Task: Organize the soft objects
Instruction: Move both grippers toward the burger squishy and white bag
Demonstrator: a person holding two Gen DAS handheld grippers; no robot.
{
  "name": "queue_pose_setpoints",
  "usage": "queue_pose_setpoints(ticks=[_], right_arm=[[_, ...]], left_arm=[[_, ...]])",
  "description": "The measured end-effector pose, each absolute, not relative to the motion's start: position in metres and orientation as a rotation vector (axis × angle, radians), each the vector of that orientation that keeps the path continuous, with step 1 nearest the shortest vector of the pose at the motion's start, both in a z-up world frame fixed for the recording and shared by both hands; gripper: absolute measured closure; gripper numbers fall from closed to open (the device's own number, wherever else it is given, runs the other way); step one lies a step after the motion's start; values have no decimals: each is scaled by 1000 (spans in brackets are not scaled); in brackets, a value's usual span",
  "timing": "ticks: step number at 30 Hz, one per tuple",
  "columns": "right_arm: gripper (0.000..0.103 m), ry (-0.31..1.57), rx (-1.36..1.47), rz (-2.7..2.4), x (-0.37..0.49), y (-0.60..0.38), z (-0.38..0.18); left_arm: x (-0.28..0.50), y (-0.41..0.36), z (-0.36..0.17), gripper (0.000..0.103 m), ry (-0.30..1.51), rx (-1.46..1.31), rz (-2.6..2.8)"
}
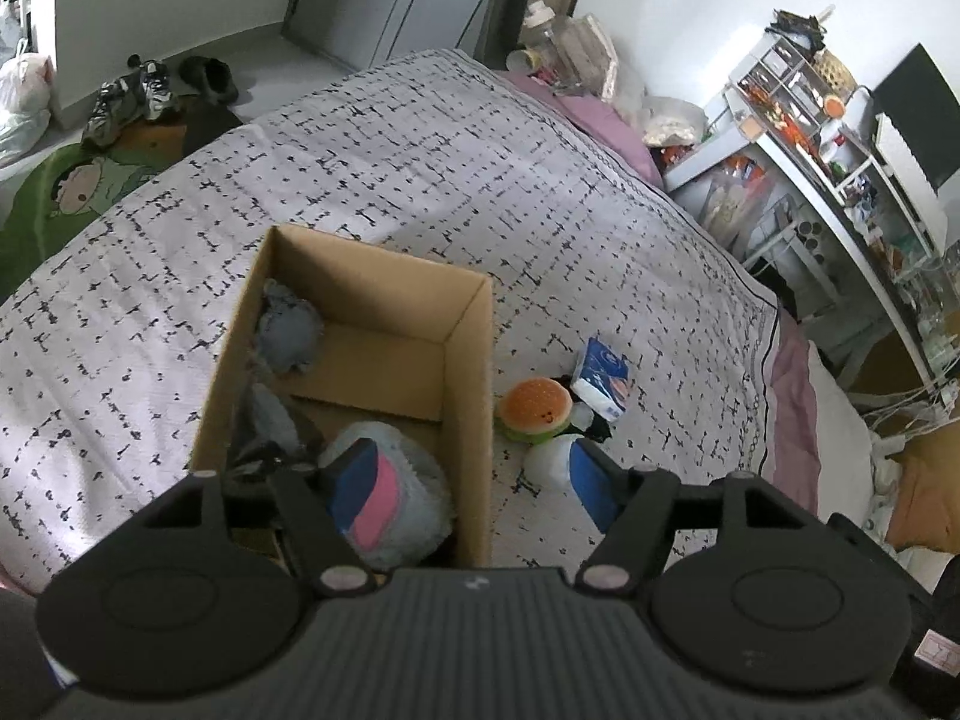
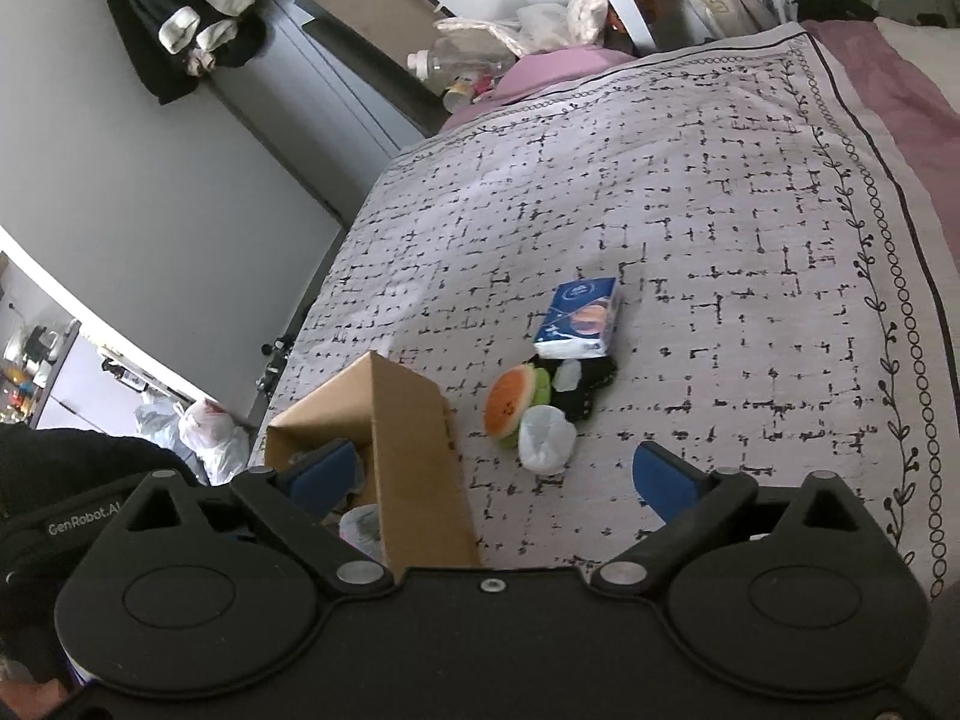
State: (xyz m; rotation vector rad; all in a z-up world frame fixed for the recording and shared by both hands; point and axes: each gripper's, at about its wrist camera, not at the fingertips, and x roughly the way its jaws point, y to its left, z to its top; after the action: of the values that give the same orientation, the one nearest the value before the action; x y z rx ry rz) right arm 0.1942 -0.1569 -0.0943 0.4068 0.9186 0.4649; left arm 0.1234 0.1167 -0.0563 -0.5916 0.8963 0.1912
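Note:
An open cardboard box stands on the bed and shows in the right wrist view too. Inside lie a grey plush, a dark grey soft item and a fluffy pale blue-grey plush. Right of the box lie a plush burger, a white soft item, a black sock-like item and a blue tissue pack. My left gripper is open over the box's right wall. My right gripper is open, empty, above the box's near corner.
The bed has a white quilt with black marks and a pink sheet edge. A cluttered shelf and desk stand to the right of the bed. Shoes and a green rug lie on the floor beyond.

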Motion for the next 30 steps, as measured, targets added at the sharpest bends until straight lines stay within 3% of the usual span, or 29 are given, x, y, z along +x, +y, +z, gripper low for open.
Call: queue_pose_setpoints(ticks=[20,22,27,30], right_arm=[[4,922,408,521,213,-163,-132],[6,919,409,528,214,-162,-136],[23,965,489,542,224,-161,-160],[26,975,495,541,231,-156,-167]], left_arm=[[178,77,-67,34,983,-429,96],[185,76,-69,34,988,-405,77],[202,69,-73,34,974,-333,27],[213,63,-77,34,975,-280,-8]])
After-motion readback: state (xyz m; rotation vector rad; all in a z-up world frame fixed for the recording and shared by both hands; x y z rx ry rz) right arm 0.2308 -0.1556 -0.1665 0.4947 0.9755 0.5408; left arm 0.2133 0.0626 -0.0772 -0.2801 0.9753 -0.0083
